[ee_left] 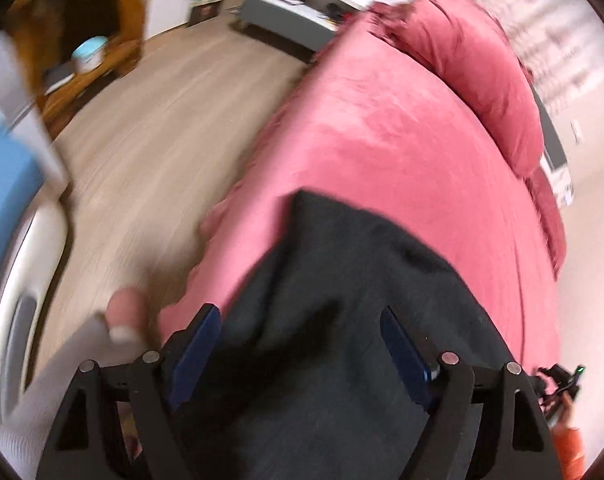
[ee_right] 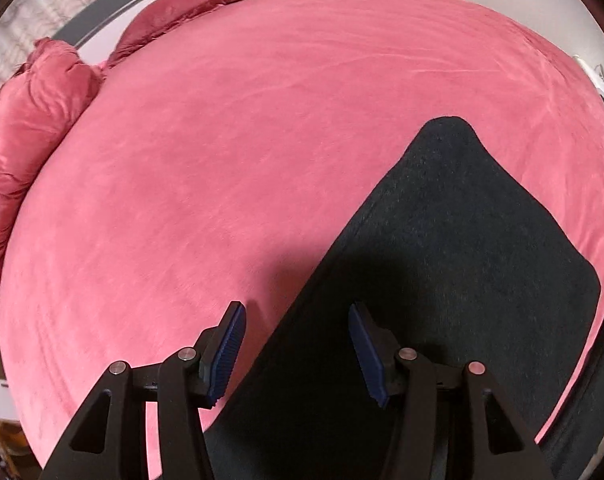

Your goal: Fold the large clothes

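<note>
A large dark charcoal garment (ee_right: 454, 240) lies spread flat on a pink bed (ee_right: 241, 140), near its front right part. It also shows in the left wrist view (ee_left: 342, 300), reaching toward the bed's left edge. My right gripper (ee_right: 297, 312) is open above the garment's left edge, with nothing between its blue pads (ee_right: 225, 348). My left gripper (ee_left: 299, 316) is open above the garment, with nothing between its blue pads (ee_left: 406, 352). The left wrist view is motion-blurred.
Pink pillows (ee_right: 33, 108) lie at the head of the bed, also in the left wrist view (ee_left: 482, 60). Wooden floor (ee_left: 141, 152) lies left of the bed, with a wooden shelf (ee_left: 89, 40), a grey bench (ee_left: 285, 16) and a white appliance (ee_left: 25, 280).
</note>
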`<state>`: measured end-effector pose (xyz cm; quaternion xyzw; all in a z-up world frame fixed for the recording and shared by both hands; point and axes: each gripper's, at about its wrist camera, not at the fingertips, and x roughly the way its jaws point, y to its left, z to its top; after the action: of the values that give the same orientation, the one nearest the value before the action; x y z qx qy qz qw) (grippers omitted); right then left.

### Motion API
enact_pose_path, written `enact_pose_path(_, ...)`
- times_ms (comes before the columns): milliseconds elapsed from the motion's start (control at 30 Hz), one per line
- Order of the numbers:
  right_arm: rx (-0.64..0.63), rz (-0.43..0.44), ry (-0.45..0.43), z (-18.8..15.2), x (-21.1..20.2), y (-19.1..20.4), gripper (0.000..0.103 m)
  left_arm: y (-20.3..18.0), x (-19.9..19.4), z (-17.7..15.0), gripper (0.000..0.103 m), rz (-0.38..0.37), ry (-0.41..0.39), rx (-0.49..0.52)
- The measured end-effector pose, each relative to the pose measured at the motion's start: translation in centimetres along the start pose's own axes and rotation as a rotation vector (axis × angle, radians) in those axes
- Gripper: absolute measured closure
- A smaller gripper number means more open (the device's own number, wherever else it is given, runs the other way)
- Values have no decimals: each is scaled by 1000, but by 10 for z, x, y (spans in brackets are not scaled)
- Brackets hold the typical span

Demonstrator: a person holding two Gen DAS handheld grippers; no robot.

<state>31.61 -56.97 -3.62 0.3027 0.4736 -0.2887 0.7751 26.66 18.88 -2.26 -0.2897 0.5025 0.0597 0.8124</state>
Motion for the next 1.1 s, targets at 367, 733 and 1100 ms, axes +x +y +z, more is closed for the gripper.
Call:
enact_pose_path(367, -110, -156, -2, -1, 15, 22, 43, -41, 56, 49, 17, 186, -14, 193)
enact_pose_path(733, -102, -178, -42, -12, 12, 15, 70, -64, 48, 29, 43, 282, -148, 376)
enact_pose_path(1100, 5, -31, -32, -10, -13, -30, 94, -76, 24, 19, 73, 280, -211, 434)
